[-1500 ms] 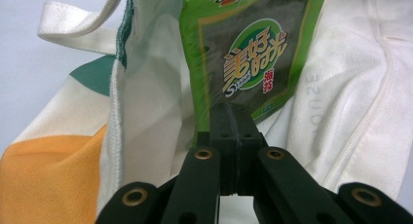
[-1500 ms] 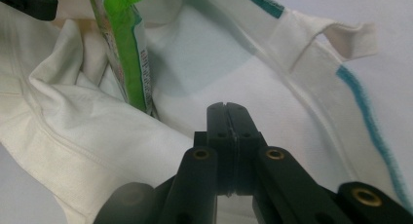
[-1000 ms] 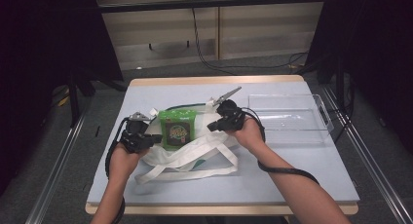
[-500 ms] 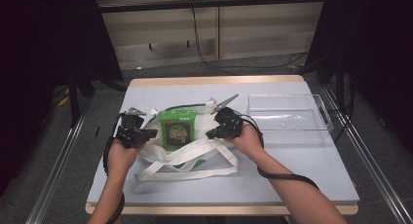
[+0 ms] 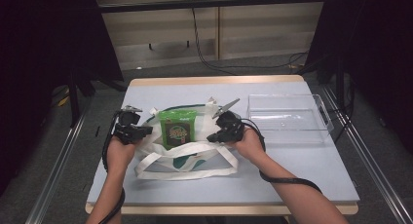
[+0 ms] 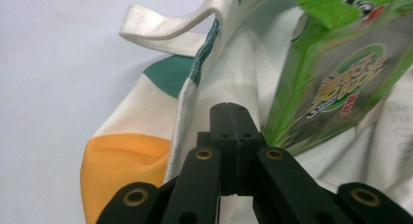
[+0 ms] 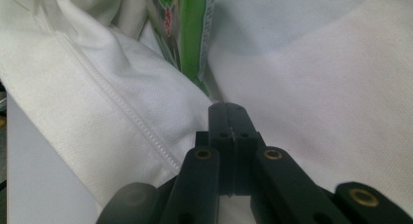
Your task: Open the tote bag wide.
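So there's a white cloth tote bag (image 5: 180,158) lying on the pale blue counter (image 5: 272,175), with a green snack packet (image 5: 178,128) standing in its open mouth, roughly in the middle of the counter and a bit to the left. The left tongs (image 5: 144,131) sit at the bag's left edge and the right tongs (image 5: 213,136) at its right edge, one on each side of the packet. In the left gripper view the left tongs (image 6: 234,119) are pressed together with the bag's white cloth (image 6: 229,73) right around the tips, looks like they're pinching the rim there, and the green packet (image 6: 341,73) is just beside them on the right. You can also see the bag's green and orange patches and one white strap looping off near the top. The right gripper view is much the same deal: the right tongs (image 7: 229,118) are squeezed tight with white fabric (image 7: 112,92) bunched on both sides, so they seem to be gripping the bag's cloth too, and the packet's green edge (image 7: 192,34) comes down right above the tips. The bag's two long straps trail toward the person across the counter. Off to the right, well apart from the bag, sits a clear plastic tray (image 5: 324,118).
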Tool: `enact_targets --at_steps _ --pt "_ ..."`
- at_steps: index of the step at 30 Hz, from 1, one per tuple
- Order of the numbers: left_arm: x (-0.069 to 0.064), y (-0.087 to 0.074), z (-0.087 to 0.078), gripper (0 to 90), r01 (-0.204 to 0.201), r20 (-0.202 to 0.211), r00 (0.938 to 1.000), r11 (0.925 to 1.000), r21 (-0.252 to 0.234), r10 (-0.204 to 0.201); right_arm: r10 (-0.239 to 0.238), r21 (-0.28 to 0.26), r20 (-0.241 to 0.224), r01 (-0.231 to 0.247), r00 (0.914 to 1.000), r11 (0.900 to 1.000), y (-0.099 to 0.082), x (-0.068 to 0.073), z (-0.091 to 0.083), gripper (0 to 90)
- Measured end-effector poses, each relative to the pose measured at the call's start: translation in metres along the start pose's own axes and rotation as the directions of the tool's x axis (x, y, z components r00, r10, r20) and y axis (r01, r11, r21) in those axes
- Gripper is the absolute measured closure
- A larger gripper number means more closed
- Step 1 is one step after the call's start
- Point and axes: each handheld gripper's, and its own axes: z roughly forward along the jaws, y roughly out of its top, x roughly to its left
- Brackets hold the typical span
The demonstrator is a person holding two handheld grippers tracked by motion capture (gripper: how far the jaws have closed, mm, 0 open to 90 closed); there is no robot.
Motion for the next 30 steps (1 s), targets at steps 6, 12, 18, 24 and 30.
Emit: enact_targets --at_steps 6,12,18,24,30 --pt "0.005 0.001 0.004 90.0 0.023 -0.003 0.9997 0.9997 -0.009 -0.023 -0.002 0.003 0.002 0.002 1.0000 1.0000 -0.003 0.002 0.000 90.0" --pt "0.006 0.004 0.009 90.0 0.032 -0.007 0.9994 0.9995 -0.005 -0.032 -0.007 0.002 0.006 0.007 1.0000 1.0000 -0.007 0.004 0.002 90.0" --pt "0.006 0.004 0.015 90.0 0.050 -0.012 0.9987 0.9987 -0.007 -0.050 0.003 -0.005 0.007 -0.003 1.0000 1.0000 -0.012 0.004 0.004 90.0" --pt "0.008 0.002 0.021 90.0 0.055 -0.011 0.9984 0.9984 -0.005 -0.055 -0.002 -0.011 0.010 0.002 1.0000 0.9999 -0.014 0.004 0.005 90.0" --pt "0.010 0.002 0.026 90.0 0.060 -0.009 0.9981 0.9982 -0.001 -0.060 -0.004 -0.010 0.009 0.004 0.9999 0.9999 -0.016 0.004 0.006 90.0"
